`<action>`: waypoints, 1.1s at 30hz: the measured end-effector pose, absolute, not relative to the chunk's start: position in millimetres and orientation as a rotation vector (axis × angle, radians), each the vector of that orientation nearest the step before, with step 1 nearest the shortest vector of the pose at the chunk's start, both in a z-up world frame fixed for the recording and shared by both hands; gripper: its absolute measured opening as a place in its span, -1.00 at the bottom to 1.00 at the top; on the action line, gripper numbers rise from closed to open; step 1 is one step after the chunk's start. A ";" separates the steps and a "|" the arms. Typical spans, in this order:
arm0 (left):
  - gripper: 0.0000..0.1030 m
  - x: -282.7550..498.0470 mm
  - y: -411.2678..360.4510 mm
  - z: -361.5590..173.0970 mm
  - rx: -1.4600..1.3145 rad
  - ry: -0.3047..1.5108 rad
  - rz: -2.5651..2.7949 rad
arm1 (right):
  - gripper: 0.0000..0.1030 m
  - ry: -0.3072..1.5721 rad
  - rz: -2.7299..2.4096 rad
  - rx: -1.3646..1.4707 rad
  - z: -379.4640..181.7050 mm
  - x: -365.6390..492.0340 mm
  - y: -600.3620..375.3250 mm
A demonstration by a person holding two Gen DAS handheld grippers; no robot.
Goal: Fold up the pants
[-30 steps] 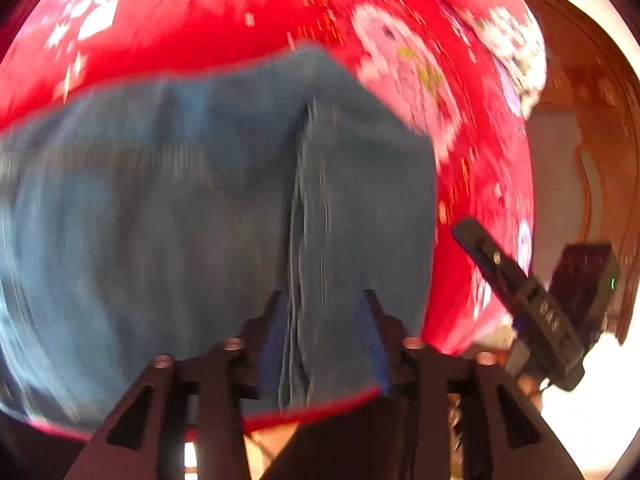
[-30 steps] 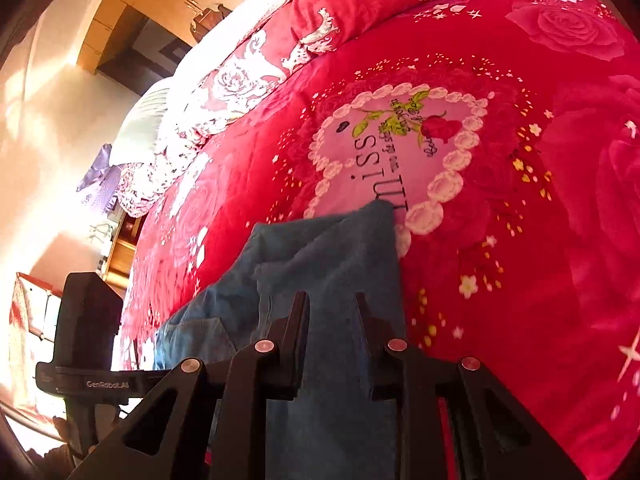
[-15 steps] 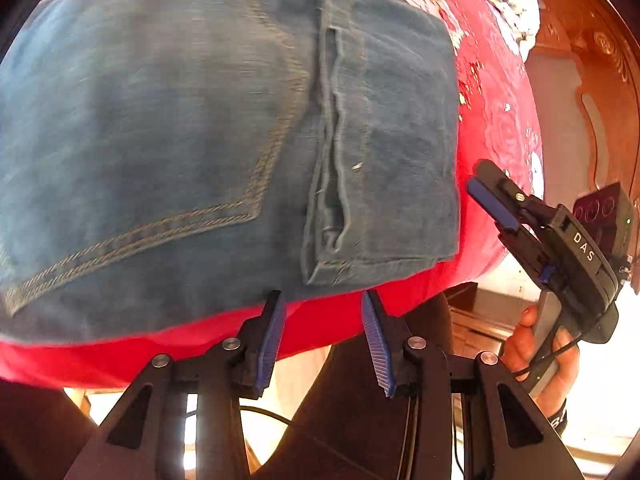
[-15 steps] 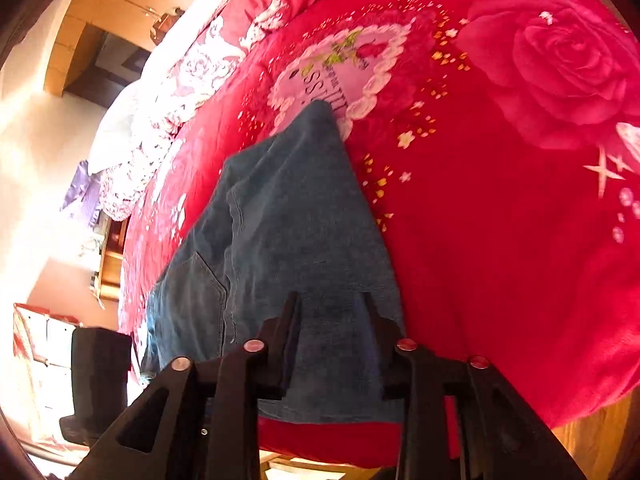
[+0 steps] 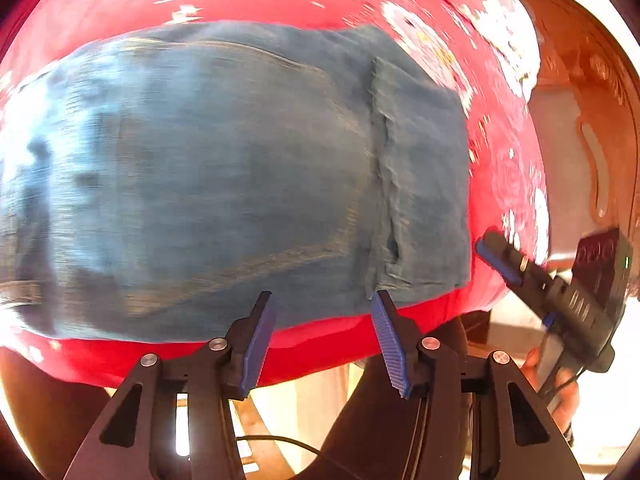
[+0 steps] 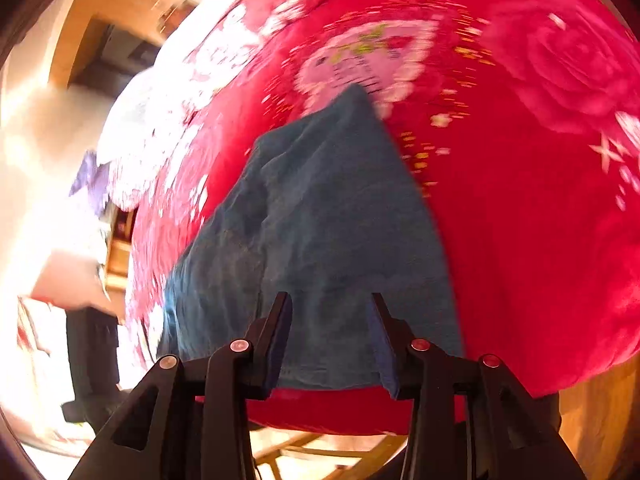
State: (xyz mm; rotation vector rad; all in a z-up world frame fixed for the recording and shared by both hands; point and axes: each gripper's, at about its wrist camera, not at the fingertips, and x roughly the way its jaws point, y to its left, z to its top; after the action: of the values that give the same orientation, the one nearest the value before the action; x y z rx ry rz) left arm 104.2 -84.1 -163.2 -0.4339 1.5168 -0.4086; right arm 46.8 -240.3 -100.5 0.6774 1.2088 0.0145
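Both grippers point steeply down over the near edge of the bed (image 5: 304, 356), which is covered by a red floral blanket (image 6: 540, 240).

The left gripper (image 5: 323, 322) hangs just off that edge with its blue-padded fingers (image 5: 256, 344) spread apart and nothing between them; its jaws have just been opening. The folded blue jeans (image 5: 224, 184) lie flat on the blanket just beyond its fingertips, their near hem running along the bed's near edge, a back pocket and a folded seam facing up. The picture is smeared by motion.

The right gripper (image 6: 330, 320) sits over the near end of the jeans (image 6: 320, 240) — its jaws have also just been opening, and they stand apart with denim showing in the gap, the pads not pressing on it. From here the jeans taper away toward the middle of the bed.

In the left wrist view the right gripper (image 5: 496, 258) shows at the jeans' right side, held by a hand (image 5: 560, 396) — it is clear of the cloth.
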 end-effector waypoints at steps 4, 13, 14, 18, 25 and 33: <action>0.04 109.2 -9.1 -153.0 -0.553 1.484 -0.349 | -0.20 1.242 0.127 0.383 -94.7 60.4 -167.9; 0.40 115.8 126.5 -136.5 -0.714 1.377 -0.175 | -0.18 1.180 0.439 -0.060 -99.8 56.7 4.0; 0.40 119.0 133.5 -139.5 -0.734 1.387 -0.170 | -0.18 1.179 0.467 -0.092 -102.3 55.9 20.1; 0.40 134.5 160.0 -155.1 -0.811 1.419 -0.186 | -0.18 1.143 0.520 -0.265 -113.5 46.9 79.5; 0.41 180.9 169.8 -177.6 -0.817 1.485 -0.209 | -0.05 1.072 0.518 -0.579 -141.7 26.9 134.8; 0.60 223.5 158.1 -194.8 -0.742 1.529 -0.205 | -0.03 0.935 0.434 -0.859 -176.1 18.7 164.9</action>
State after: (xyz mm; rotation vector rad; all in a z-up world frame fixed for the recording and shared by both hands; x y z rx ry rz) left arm 223.5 158.1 -194.8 -0.7421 1.5293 -0.2054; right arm 18.7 164.9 -176.1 -0.8592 0.9352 0.4338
